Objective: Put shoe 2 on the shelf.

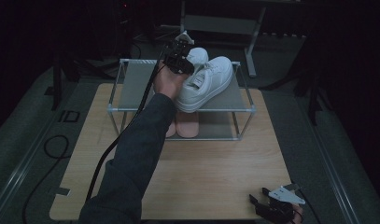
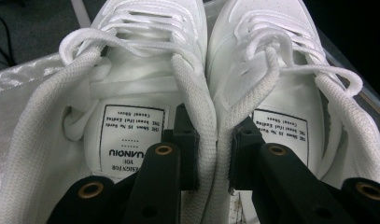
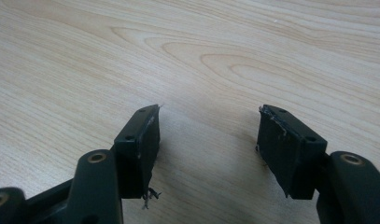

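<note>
A: Rack check. Where are the shoes?

B: White sneakers (image 1: 204, 81) sit side by side on the top shelf of the rack (image 1: 127, 86). Left gripper (image 1: 179, 58) is over them, one jaw inside each shoe, pinching their two touching collars.

A: Right gripper (image 1: 271, 205)?

B: Well short of the rack, low over the wooden table (image 1: 215, 163), jaws spread, nothing between.

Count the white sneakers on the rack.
2. Both sit side by side on the rack's top shelf: the left sneaker and the right sneaker, their inner collars pinched together by the left gripper.
</note>
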`<state>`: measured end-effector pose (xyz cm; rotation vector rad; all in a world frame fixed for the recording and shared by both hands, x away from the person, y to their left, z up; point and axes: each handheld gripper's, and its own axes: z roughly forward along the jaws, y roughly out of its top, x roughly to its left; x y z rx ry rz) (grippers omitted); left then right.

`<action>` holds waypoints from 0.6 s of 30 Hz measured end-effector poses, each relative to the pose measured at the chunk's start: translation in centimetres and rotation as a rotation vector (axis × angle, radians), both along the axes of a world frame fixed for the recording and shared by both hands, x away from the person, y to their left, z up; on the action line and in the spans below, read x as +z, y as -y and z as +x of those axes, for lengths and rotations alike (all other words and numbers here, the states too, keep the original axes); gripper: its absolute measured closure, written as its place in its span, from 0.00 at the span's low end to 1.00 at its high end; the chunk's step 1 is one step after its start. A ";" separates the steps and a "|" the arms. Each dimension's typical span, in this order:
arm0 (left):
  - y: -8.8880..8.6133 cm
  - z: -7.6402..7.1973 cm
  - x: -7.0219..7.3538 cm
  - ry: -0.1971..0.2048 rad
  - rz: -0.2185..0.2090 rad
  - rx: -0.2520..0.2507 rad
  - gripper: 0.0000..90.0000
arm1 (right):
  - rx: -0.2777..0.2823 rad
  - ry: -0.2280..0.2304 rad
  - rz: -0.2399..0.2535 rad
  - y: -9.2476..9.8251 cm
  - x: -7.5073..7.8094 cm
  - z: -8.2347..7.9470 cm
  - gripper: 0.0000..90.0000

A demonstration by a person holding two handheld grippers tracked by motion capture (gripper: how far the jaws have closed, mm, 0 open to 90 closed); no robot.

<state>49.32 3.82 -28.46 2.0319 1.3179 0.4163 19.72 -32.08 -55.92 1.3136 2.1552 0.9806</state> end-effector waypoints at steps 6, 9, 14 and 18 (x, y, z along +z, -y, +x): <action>-0.3 0.3 -0.1 -0.003 -0.002 0.023 0.86 | 0.000 0.000 0.000 0.0 0.0 0.0 0.43; -0.4 0.4 -0.1 -0.003 -0.005 0.034 0.86 | 0.000 0.000 0.000 0.0 0.0 0.0 0.43; -0.7 0.6 -0.2 -0.008 -0.017 0.062 0.86 | 0.000 0.000 0.001 0.0 0.0 0.0 0.43; -0.8 0.7 -0.3 -0.011 -0.021 0.079 0.86 | 0.000 0.000 0.001 0.0 0.0 0.0 0.43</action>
